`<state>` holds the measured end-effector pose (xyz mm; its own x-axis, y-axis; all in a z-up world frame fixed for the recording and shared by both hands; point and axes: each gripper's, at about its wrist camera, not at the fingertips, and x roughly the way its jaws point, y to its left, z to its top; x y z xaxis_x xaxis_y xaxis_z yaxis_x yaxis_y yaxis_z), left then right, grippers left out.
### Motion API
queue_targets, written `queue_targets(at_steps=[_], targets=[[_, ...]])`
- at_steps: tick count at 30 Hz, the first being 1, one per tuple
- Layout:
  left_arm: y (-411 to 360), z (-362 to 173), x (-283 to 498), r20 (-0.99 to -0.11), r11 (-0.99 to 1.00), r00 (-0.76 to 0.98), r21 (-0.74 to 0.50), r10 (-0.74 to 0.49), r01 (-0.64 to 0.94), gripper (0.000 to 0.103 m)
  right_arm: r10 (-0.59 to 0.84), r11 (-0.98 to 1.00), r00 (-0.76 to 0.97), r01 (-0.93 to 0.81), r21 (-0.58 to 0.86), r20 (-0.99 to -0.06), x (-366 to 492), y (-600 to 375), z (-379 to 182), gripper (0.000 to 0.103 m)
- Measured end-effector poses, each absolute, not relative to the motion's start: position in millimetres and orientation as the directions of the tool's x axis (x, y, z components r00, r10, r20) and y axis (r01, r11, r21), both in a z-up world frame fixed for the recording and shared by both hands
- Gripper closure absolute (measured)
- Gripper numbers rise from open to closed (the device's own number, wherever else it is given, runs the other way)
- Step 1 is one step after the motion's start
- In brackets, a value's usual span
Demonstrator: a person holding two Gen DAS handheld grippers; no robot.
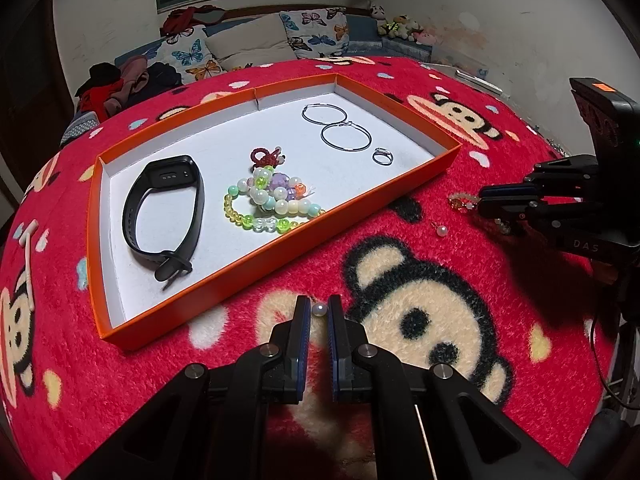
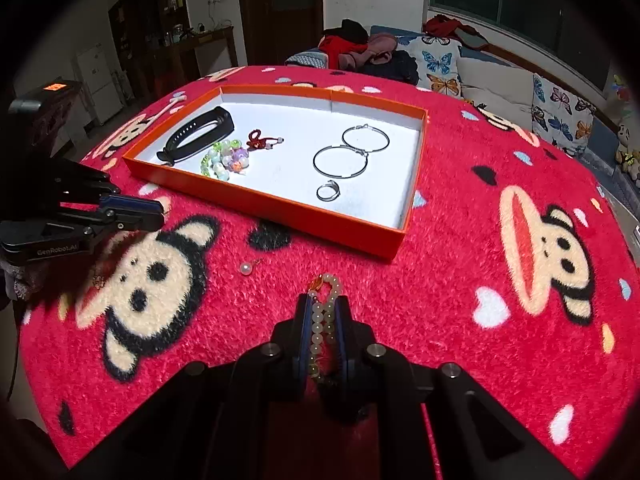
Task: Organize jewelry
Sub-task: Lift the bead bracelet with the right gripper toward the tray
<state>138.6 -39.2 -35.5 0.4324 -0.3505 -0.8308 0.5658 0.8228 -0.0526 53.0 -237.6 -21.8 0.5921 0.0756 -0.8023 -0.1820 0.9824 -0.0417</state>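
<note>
My left gripper (image 1: 319,305) is shut on a small pearl earring (image 1: 319,310), held at its fingertips just above the red blanket, close to the near wall of the orange tray (image 1: 256,258). My right gripper (image 2: 322,301) is shut on a cream pearl bracelet (image 2: 325,312) with an orange charm; the strand runs between its pads and sticks out past the tips. A second pearl earring (image 2: 245,268) lies loose on the blanket between the two grippers. In the tray lie a black watch band (image 1: 168,216), a coloured bead bracelet (image 1: 264,204), a red knot charm (image 1: 266,158), two silver hoops (image 1: 346,136) and a silver ring (image 1: 383,156).
A red fleece blanket (image 2: 440,280) with monkey faces covers the table. Behind it stands a sofa with butterfly cushions (image 1: 316,32) and a heap of clothes (image 2: 360,52). My left gripper (image 2: 160,214) shows at the left of the right wrist view.
</note>
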Motion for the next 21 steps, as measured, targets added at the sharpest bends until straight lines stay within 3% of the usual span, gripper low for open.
queue_targets(at_steps=[21], targets=[[-47.6, 43.2, 145.8, -0.744, 0.810, 0.508, -0.077, -0.435, 0.581, 0.095, 0.135, 0.983, 0.697, -0.185, 0.006, -0.704, 71.3, -238.5, 30.8, 0.090]])
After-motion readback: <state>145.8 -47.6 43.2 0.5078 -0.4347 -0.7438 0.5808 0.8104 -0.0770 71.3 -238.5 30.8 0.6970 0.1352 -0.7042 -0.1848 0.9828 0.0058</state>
